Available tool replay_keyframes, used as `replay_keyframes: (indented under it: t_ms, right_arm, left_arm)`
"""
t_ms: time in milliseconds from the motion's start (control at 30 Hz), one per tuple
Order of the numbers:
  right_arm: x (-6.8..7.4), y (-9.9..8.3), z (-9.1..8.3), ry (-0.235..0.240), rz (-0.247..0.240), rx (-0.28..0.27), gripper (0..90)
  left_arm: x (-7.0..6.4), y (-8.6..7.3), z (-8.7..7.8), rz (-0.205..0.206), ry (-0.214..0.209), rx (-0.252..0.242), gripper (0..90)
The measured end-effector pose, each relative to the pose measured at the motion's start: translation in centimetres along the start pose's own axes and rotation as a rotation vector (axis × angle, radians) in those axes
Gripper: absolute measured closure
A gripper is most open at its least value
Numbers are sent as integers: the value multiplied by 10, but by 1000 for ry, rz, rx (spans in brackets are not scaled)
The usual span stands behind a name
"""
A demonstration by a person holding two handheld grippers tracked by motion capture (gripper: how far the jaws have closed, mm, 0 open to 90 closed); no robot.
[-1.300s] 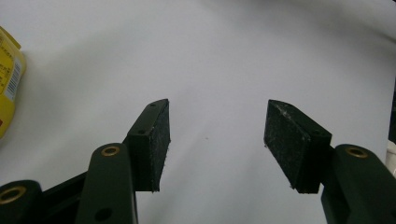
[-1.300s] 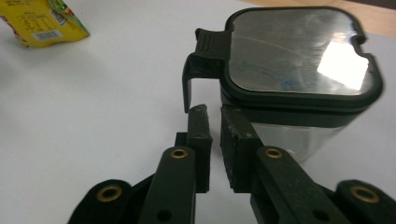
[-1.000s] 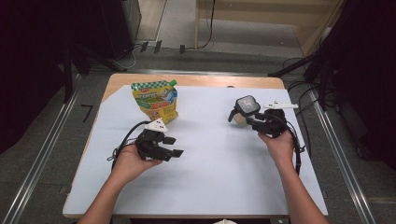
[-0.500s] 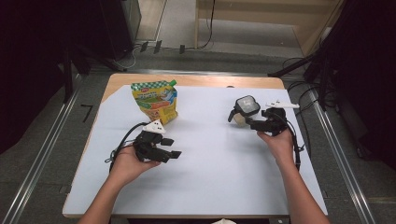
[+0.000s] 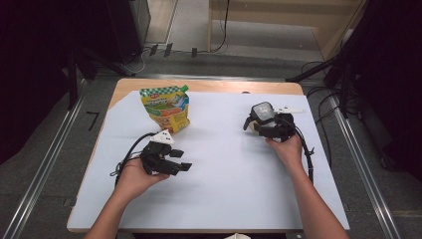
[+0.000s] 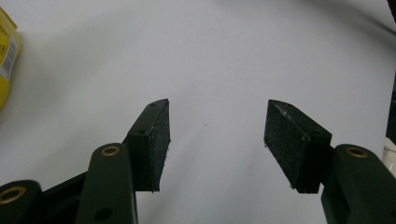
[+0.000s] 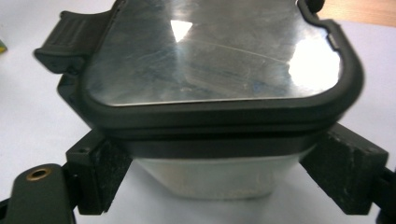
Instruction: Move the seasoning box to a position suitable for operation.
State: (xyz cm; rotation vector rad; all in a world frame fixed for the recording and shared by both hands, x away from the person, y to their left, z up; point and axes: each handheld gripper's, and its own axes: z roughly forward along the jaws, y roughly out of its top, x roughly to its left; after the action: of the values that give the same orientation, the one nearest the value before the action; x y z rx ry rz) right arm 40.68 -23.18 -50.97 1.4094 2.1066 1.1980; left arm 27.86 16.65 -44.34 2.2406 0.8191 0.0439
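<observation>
1. Forearms enter from the near edge of the white table surface in the high view, each hand carrying a black two-jaw gripper.
2. Left gripper sits over the near-left part of the table, its jaws pointing toward the middle. In the left gripper view the two black pads stand well apart, with bare white surface between them and nothing held.
3. Right gripper is farther back on the right side. In the right gripper view its pads press against the two sides of a small square-ish container with a black-rimmed, shiny metallic lid and a pale body below the rim; a black latch tab juts from the lid's left corner. The jaws are clamped on it.
4. In the high view that container rests on the table, just ahead of the right hand.
5. Farther back on the left stands a yellow-and-green printed spout pouch, upright, well apart from both grippers; its yellow edge shows at the left border of the left gripper view.
6. Beyond the white surface, the wooden table edge shows.
</observation>
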Motion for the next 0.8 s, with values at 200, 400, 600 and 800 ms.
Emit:
replay_keyframes:
  t_ms: [200,400,600,800]
  right_arm:
    - [3,1,7,-24,-10,-19,129]
    - [5,2,11,-39,-2,-37,127]
    - [7,1,11,-57,-29,-52,143]
    - [11,2,10,-88,-66,-58,156]
  left_arm:
    - [0,-4,-3,-10,9,0,416]
    - [-1,-7,-6,-21,12,-6,416]
    - [1,-8,-6,-24,14,-8,416]
    - [1,-8,-6,-24,16,-8,417]
